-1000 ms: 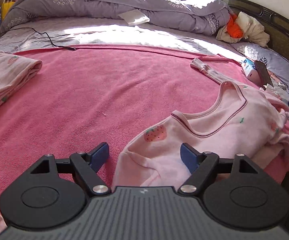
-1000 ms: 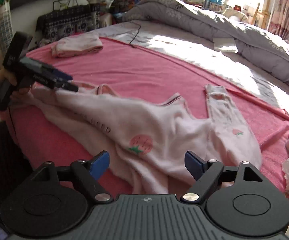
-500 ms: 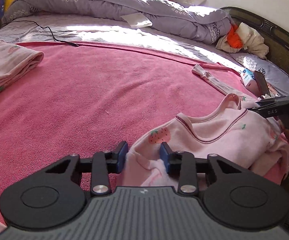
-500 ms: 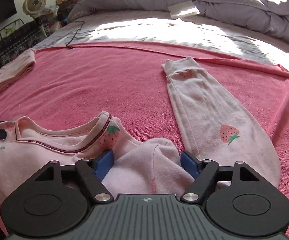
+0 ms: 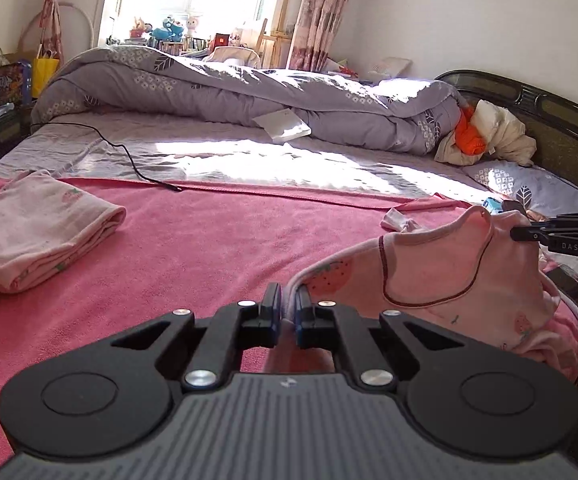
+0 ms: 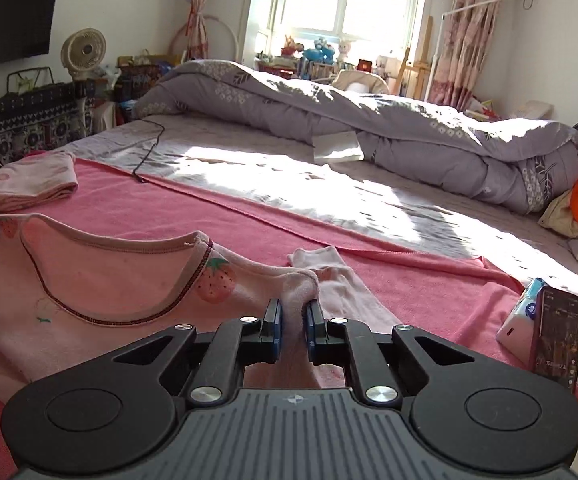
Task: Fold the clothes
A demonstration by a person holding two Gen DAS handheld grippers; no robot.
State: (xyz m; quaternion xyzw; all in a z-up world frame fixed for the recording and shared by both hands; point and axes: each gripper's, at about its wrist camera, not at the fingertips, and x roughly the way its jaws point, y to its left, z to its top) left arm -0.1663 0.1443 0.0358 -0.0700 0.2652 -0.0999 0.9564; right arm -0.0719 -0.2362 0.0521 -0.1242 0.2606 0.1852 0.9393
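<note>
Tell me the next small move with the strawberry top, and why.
Probably lift both tongs and pull them apart to stretch the pink strawberry top flat. The left tongs pinch one shoulder, the right tongs are closing on the other, and the top sags bunched over the pink blanket.

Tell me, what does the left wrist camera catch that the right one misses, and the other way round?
Only the left view shows the dark headboard. Only the right view shows a fan and a phone propped against a tissue pack. Both show the pink strawberry top pinched by the left gripper and right gripper, the folded pink garment and the grey duvet.
</note>
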